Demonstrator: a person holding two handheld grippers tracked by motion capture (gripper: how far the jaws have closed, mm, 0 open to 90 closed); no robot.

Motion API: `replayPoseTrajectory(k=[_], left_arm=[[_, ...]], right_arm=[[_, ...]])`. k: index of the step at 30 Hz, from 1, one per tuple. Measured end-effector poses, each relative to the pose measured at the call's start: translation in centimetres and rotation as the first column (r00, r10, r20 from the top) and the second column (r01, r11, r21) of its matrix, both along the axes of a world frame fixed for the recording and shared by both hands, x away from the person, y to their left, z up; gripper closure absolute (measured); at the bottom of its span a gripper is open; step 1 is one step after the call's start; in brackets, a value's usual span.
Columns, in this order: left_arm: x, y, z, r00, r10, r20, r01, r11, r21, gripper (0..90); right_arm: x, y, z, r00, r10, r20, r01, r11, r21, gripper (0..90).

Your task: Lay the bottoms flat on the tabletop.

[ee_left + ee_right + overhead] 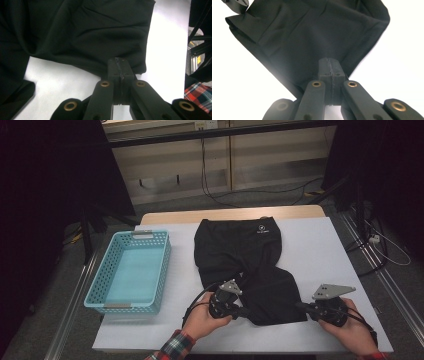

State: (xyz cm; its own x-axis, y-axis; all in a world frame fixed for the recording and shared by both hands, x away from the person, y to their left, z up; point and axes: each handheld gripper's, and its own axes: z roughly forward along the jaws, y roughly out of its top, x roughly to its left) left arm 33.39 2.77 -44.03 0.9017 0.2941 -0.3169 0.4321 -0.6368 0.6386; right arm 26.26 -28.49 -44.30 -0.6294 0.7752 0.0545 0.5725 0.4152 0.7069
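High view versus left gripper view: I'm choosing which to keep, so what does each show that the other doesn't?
High view alone: the blue basket left of the shorts, the shorts' white logo, the right gripper at their near right corner, and the floor cables.

Left gripper view alone: the left gripper fingers pressed together on the shorts' hem, seen close.

Both: the black shorts, the white table, a plaid sleeve.
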Motion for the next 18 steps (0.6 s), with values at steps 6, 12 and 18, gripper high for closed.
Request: replayPoseTrajectory(k=[6, 12, 18], left_arm=[[0.41, 0.50, 0.27, 0.9995, 0.009, -0.030, -0.011, 0.9990, -0.044, 90.0], [0.58, 0.77, 0.78, 0.9994, 0.031, -0.016, -0.032, 0.9943, -0.102, 79.9], [1.06, 0.72, 0.08, 0.9940, 0.102, 0.039, -0.100, 0.9934, -0.056, 50.1]], right_arm=[[-0.05, -0.16, 0.03, 0.9998, 0.017, -0.008, -0.017, 0.9996, 0.022, 90.0], [-0.11, 0.18, 0.20, 0.9993, 0.038, -0.007, -0.038, 0.9992, 0.015, 89.0], [0.17, -0.29, 0.41, 0.9979, -0.055, 0.034, 0.054, 0.9980, 0.032, 67.5]])
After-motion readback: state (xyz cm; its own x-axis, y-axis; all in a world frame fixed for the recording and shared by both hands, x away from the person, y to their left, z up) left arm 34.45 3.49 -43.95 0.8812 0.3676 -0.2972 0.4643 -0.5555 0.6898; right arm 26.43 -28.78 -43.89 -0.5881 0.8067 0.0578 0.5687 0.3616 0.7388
